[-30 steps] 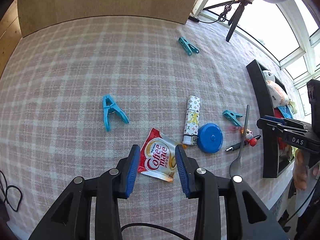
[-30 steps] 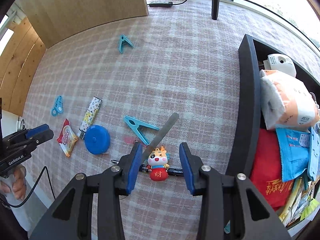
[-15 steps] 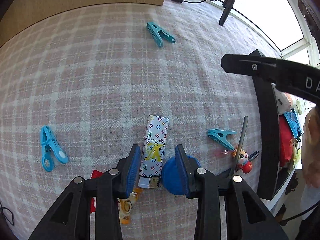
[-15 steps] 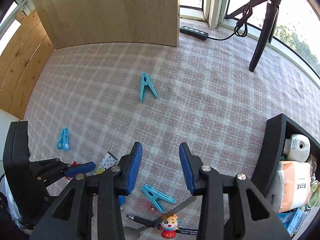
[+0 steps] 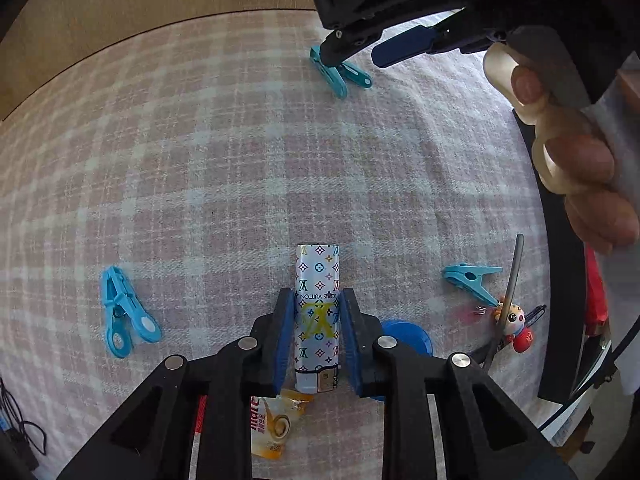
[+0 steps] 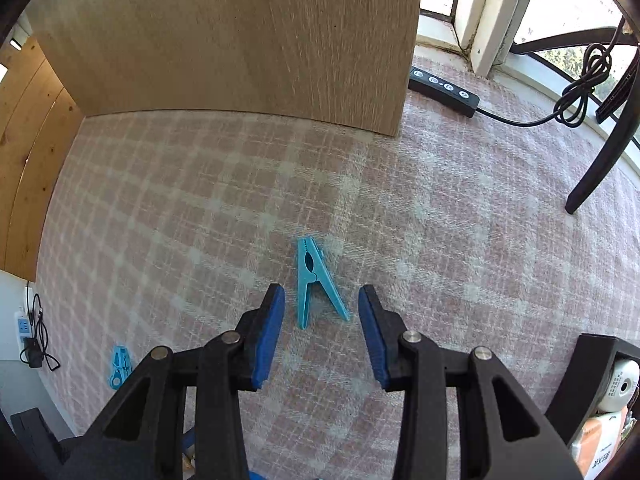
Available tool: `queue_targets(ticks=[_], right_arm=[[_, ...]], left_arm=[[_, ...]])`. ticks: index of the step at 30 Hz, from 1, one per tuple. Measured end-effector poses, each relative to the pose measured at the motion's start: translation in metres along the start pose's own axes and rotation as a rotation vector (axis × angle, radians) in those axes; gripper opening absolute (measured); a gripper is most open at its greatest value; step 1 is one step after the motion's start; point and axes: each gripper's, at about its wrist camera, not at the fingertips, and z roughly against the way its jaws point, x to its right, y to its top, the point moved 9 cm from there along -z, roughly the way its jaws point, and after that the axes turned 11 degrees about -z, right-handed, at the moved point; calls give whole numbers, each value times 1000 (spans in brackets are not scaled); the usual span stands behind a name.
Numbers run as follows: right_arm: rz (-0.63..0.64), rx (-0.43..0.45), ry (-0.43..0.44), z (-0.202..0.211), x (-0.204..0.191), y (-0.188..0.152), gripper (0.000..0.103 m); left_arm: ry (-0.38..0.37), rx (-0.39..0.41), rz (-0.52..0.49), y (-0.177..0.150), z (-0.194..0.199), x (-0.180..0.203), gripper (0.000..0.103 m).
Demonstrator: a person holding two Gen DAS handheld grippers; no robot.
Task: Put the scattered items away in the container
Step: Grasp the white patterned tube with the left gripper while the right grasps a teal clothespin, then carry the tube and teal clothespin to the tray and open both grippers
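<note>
Lighter (image 5: 317, 312) lies between my left gripper's (image 5: 317, 334) closing jaws; right gripper (image 6: 321, 330), released, hovers near peg (image 6: 313, 282). Next: lift lighter to container (image 5: 560, 272).

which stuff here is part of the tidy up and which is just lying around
Part of the job:
- lighter, between the closing left hand-held gripper jaws
- clothes peg ahead of the open right hand-held gripper
- two more pegs
- blue lid
- creamer sachet
- spoon
- toy pen
- black container

Just lying about:
- power strip
- tripod leg
</note>
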Motion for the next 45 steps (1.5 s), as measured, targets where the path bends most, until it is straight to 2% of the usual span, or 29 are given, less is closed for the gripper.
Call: queue_targets(ticks=[7, 11, 14, 20, 24, 27, 35, 41, 45], right_arm=[[13, -19, -46, -19, -3, 6, 38], [63, 4, -131, -19, -4, 5, 26], [61, 9, -144, -16, -2, 1, 24], [-18, 18, -117, 5, 15, -11, 24], [-73, 60, -63, 42, 34, -14, 24], [-92, 96, -53, 74, 53, -23, 24], [-154, 163, -66, 136, 110, -64, 24], [-229, 215, -81, 167, 167, -97, 24], [-304, 260, -111, 193, 219, -124, 24]], left_arm=[[5, 16, -5, -7, 1, -1, 22], [-30, 19, 42, -10, 4, -6, 21], [-62, 17, 89, -14, 7, -16, 21], [-62, 33, 122, -20, 22, -32, 21], [-37, 66, 83, -15, 42, -25, 21], [4, 95, 33, -10, 57, -16, 21], [17, 159, -113, 13, 85, 44, 21], [-28, 182, -213, 26, 96, 103, 21], [-82, 186, -291, 36, 96, 153, 21]])
